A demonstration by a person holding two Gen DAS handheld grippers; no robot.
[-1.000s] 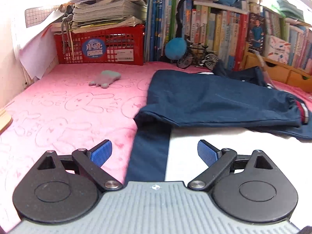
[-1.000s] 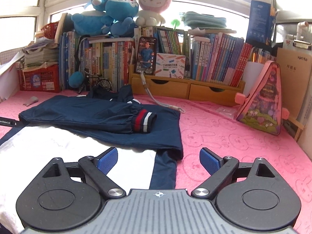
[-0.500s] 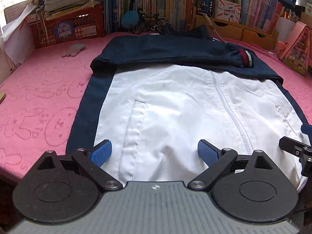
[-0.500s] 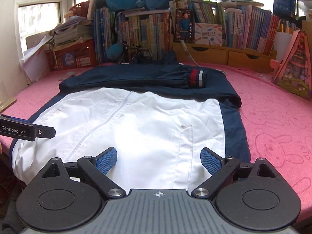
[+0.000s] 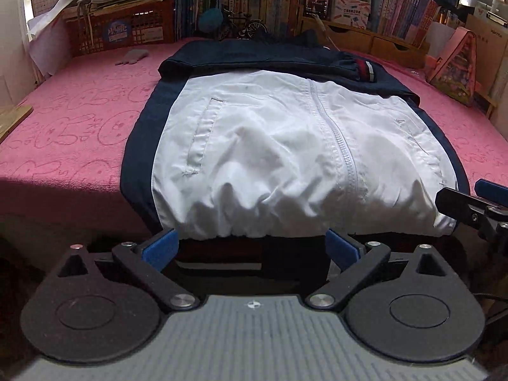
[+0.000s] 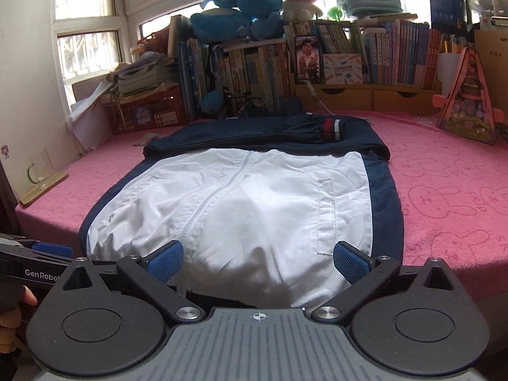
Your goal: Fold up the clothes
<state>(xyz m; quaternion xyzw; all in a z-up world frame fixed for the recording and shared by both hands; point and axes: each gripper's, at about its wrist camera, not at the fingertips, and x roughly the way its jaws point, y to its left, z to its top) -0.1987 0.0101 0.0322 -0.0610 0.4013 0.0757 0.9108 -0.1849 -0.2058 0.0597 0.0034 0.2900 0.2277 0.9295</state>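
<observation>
Two grippers, one jacket. The left gripper (image 5: 250,247) is spread wide and holds nothing, its blue pads just short of the hem. The right gripper (image 6: 258,258) is equally wide, empty, over the hem. The jacket (image 5: 285,146) lies at the near edge of the pink bed (image 5: 70,127), both sleeves (image 6: 285,128) folded across its far end.

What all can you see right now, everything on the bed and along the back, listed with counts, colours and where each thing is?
jacket: one, white front with navy sides, flat on the bed, hem at the near edge
sleeve cuff: one, navy with red and white stripes, folded across the jacket's far part
blanket: one, pink, covering the bed
crate: one, red, far left, papers stacked on top
books: many, mixed colours, along the back
plush toys: three, two blue and one pink, on top of the books
left gripper: open, at the hem
right gripper: open, at the hem
</observation>
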